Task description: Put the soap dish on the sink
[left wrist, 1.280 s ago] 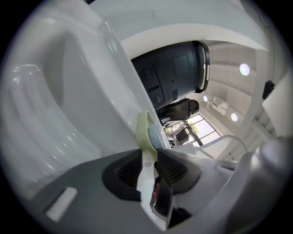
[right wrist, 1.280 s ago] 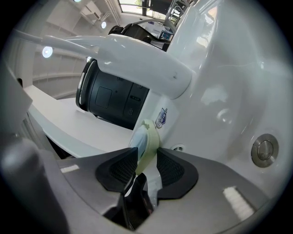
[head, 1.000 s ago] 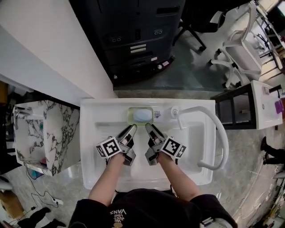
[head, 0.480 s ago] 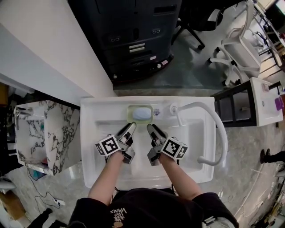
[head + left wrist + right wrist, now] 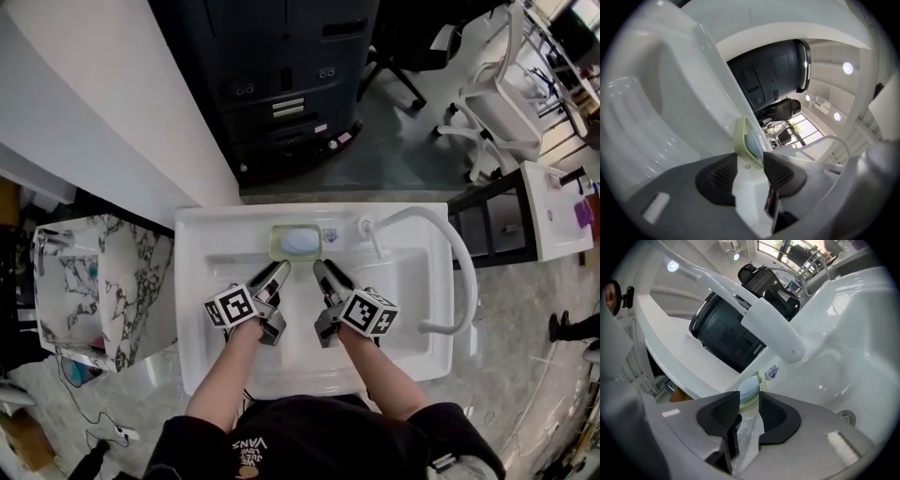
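Note:
A pale green soap dish (image 5: 298, 242) with a blue soap bar in it sits on the back ledge of the white sink (image 5: 199, 281). My left gripper (image 5: 279, 269) and right gripper (image 5: 322, 268) hover over the basin just in front of the dish, one at each front corner. In the left gripper view the dish (image 5: 742, 138) stands just past the fingertips. The left gripper (image 5: 750, 169) has opening jaws, and the pads do not press on the dish. In the right gripper view the soap (image 5: 749, 387) lies beyond the right gripper (image 5: 749, 411), which stands open on nothing.
A white curved faucet pipe (image 5: 461, 272) arches over the sink's right side from its base (image 5: 367, 228). A black cabinet (image 5: 281, 84) stands behind the sink, a marbled box (image 5: 103, 281) at the left, a white chair (image 5: 506, 103) at the back right. The drain (image 5: 844, 417) is below the right gripper.
The dish stays on the ledge. Both grippers keep their places in front of it; the right one has rolled slightly.

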Demonstrator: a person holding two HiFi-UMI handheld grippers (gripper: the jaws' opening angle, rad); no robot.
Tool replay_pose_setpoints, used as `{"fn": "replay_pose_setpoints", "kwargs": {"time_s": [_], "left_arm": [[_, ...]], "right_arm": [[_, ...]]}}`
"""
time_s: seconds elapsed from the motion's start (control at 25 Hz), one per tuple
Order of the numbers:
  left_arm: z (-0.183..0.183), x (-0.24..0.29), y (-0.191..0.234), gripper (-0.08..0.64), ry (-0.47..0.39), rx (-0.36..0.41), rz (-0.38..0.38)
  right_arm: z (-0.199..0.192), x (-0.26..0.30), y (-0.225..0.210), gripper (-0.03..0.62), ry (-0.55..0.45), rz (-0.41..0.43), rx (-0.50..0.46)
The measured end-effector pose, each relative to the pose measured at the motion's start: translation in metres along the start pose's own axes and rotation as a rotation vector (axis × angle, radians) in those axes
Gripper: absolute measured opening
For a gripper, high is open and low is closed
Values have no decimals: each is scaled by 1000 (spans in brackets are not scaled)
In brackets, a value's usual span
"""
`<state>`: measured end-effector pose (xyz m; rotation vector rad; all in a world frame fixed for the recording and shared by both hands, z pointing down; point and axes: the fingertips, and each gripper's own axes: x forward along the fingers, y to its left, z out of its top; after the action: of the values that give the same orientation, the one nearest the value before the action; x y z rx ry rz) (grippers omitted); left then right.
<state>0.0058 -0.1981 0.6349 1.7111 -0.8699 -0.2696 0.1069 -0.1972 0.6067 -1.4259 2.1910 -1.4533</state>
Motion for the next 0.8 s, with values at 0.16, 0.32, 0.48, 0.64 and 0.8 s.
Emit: {"fn": "replay_pose_setpoints", "kwargs": {"time_s": [0.16,0.32,0.48,0.64,0.8], "left_arm": [[4,1,1,186,-21,-25,-17],[6,3,0,186,-31,-38,-20],[5,3,0,186,-34,-37,-18],[7,3,-1,186,-39,-39,-18],[8,4,0,186,-51,-44,-17]], "right_arm": [[-2,2,2,127,-7,0,16],[-1,5,3,127,-10,6,32],[-5,6,0,127,11,0,27],[-8,10,2,126,28,15,31],[-8,14,0,127,28,17,34]]}}
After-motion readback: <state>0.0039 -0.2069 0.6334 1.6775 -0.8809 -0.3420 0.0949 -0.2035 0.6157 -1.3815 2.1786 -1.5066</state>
